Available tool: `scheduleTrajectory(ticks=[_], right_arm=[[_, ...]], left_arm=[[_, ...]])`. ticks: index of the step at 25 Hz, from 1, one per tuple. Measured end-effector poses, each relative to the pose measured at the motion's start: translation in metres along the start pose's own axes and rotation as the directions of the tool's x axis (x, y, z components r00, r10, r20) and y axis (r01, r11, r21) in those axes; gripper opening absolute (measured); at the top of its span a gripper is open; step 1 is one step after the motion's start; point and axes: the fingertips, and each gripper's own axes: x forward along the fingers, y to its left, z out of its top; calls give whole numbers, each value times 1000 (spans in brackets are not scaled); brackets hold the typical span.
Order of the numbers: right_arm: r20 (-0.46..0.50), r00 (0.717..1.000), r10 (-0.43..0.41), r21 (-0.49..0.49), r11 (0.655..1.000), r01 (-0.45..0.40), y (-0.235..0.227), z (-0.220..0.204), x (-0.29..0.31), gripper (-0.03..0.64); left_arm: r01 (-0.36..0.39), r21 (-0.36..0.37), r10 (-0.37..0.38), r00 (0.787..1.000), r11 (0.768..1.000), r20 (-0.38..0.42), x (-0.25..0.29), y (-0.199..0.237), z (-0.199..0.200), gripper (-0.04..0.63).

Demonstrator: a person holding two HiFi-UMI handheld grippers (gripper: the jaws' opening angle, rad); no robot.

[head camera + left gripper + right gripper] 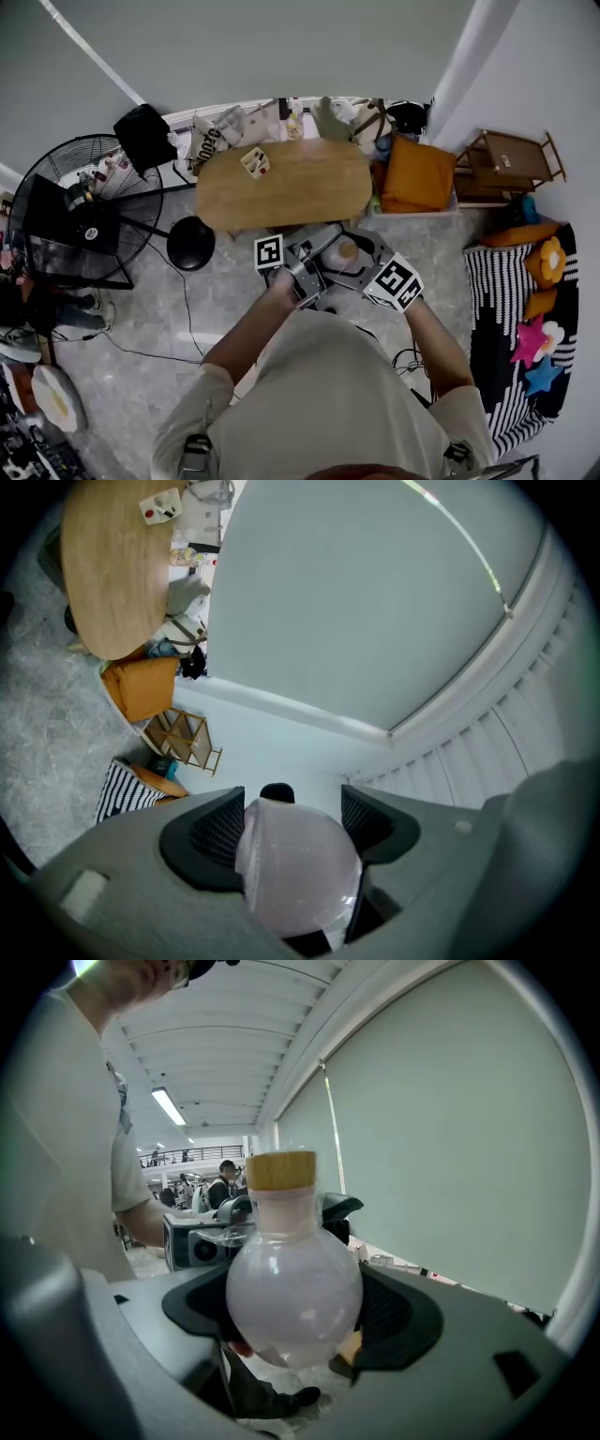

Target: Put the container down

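Observation:
The container (293,1288) is a round clear flask with a wooden cork (279,1169). It is held in the air between both grippers, in front of the person's chest, short of the wooden table (291,187). My right gripper (300,1309) is shut on its bulb, with the pads (398,1312) against the glass. My left gripper (292,808) also grips the container (300,874), and its body (202,1241) shows behind the flask's neck. In the head view the container (345,250) sits between the left gripper (323,251) and the right gripper (361,255).
The oval table carries a small white object (255,162) at its far left. A black stool (190,242) and a floor fan (84,220) stand at the left. At the right are an orange cushion (415,175), a wooden rack (506,159) and a striped rug (516,328).

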Motion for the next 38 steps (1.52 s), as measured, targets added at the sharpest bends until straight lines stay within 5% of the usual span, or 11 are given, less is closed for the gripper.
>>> scheduleTrajectory(ticks=[20, 38], right_arm=[[-40, 997, -65, 105, 992, 69, -188, 10, 159, 390], [-98, 994, -44, 224, 972, 65, -316, -60, 249, 390]], left_arm=[[-46, -81, 39, 995, 996, -86, 37, 22, 237, 325], [-91, -127, 84, 995, 988, -57, 47, 102, 374, 325]])
